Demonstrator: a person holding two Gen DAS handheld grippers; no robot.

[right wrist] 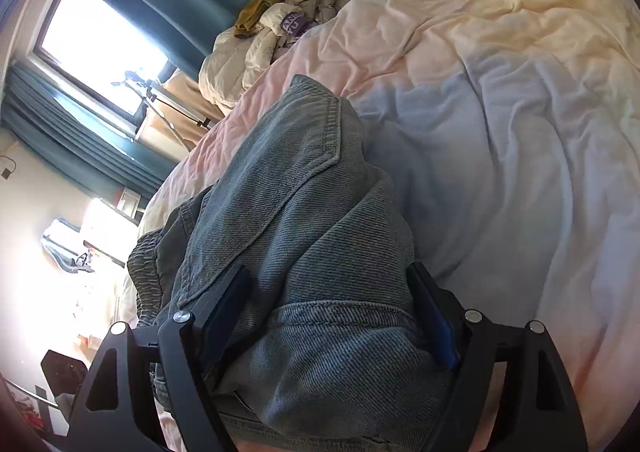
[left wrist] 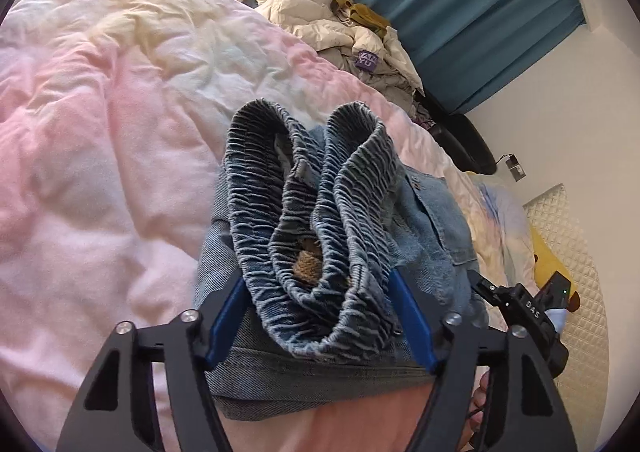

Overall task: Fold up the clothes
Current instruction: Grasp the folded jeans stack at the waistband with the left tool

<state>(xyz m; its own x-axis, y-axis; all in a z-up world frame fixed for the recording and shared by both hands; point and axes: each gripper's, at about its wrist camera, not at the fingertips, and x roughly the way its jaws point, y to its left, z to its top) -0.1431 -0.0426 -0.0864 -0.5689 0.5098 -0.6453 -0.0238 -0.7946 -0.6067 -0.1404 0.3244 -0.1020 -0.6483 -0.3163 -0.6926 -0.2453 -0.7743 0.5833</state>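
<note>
A pair of blue denim jeans (left wrist: 432, 228) lies folded on the pastel duvet (left wrist: 100, 132). My left gripper (left wrist: 316, 292) is shut on the bunched elastic waistband (left wrist: 304, 196), which sticks up between its blue pads. The right gripper's black body (left wrist: 532, 312) shows at the far side of the jeans. In the right wrist view my right gripper (right wrist: 332, 308) is shut on a thick fold of the jeans (right wrist: 296, 212), with the hem between its pads. The elastic waistband (right wrist: 142, 256) shows at the left there.
A heap of cream jackets with a purple label (left wrist: 360, 40) lies at the bed's far edge, also in the right wrist view (right wrist: 272, 28). Teal curtains (left wrist: 460, 4) and a window (right wrist: 100, 40) stand behind. A padded white headboard (left wrist: 568, 252) is at the right.
</note>
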